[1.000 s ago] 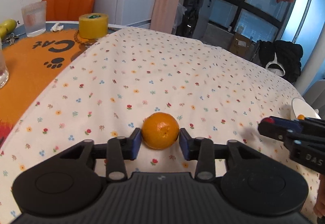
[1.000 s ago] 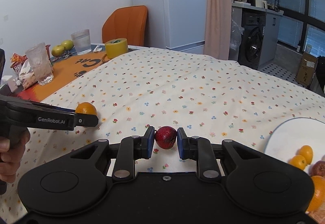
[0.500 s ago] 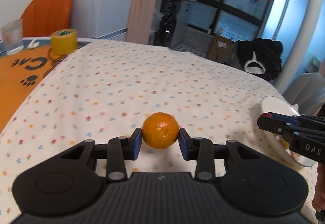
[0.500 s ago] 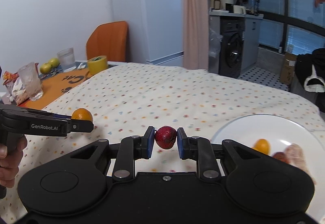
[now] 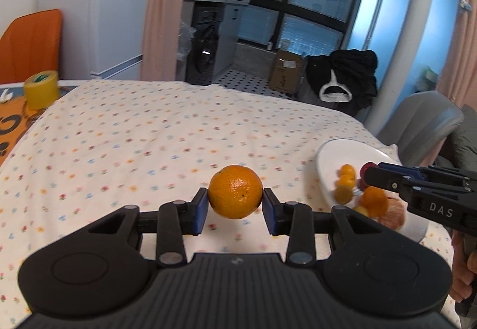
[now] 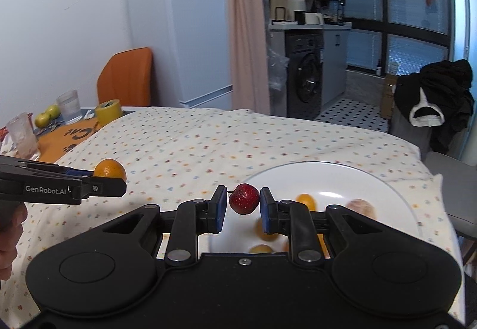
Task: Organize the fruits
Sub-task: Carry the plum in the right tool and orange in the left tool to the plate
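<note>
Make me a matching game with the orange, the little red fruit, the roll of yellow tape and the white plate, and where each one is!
Things:
1. orange
2. red fruit
3. yellow tape
4. white plate

Places:
A. on the orange mat at the far left of the table
B. pinched in the right tool
C. on the flowered cloth, with small fruits on it
D. pinched in the left tool

Pairs: 1-D, 2-B, 3-A, 4-C
</note>
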Available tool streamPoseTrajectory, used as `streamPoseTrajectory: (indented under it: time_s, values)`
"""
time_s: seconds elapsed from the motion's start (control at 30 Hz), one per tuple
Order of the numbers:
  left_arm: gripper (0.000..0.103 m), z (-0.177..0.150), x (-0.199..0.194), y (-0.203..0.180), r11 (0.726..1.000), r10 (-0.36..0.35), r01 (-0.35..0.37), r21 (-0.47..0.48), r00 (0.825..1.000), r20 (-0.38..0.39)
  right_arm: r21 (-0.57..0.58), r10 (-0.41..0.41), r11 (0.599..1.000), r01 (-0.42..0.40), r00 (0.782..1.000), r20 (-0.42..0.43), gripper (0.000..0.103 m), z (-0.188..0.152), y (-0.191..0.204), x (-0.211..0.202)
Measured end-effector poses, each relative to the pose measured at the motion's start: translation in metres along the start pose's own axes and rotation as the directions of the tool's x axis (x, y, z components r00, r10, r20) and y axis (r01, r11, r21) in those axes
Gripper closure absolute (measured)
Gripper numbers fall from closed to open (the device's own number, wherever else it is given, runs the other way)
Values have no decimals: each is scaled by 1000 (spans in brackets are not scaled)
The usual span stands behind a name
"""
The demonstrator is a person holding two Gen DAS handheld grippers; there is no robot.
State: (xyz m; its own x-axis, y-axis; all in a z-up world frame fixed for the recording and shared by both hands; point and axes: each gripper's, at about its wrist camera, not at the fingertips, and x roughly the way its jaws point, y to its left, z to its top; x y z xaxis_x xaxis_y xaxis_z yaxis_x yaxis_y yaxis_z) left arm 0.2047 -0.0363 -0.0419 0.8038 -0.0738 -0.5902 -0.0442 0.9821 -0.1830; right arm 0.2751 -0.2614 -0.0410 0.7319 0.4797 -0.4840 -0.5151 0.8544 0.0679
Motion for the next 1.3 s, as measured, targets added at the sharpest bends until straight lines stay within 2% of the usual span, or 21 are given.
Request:
streamPoseTrajectory:
  time_s: [0.57, 0.67, 0.73, 0.77, 0.93, 1.3]
  values:
    - [66, 0, 20, -64, 992, -94, 95, 80, 995, -24, 74, -78, 994, 76, 997, 15, 81, -12, -55, -20]
    - [66, -1, 26, -73, 990, -104, 107, 92, 994, -35, 92, -63, 994, 61, 998, 14, 73, -15, -61, -20]
    - [66, -3, 28, -78, 989, -110, 113, 100, 993, -41, 107, -47, 993, 45, 999, 16, 58, -16, -66, -20]
    - [66, -4, 29, -81, 988, -112, 117, 105, 993, -44, 118, -51, 992, 48, 999, 20, 56, -17, -68, -21]
    - [66, -6, 34, -94, 984, -126, 133, 120, 990, -61, 166, -49, 985, 44, 998, 26, 53, -22, -79, -26]
    - [66, -12, 34, -115, 972, -172, 183, 146, 981, -85, 187, -52, 981, 48, 999, 17, 49, -36, -82, -36]
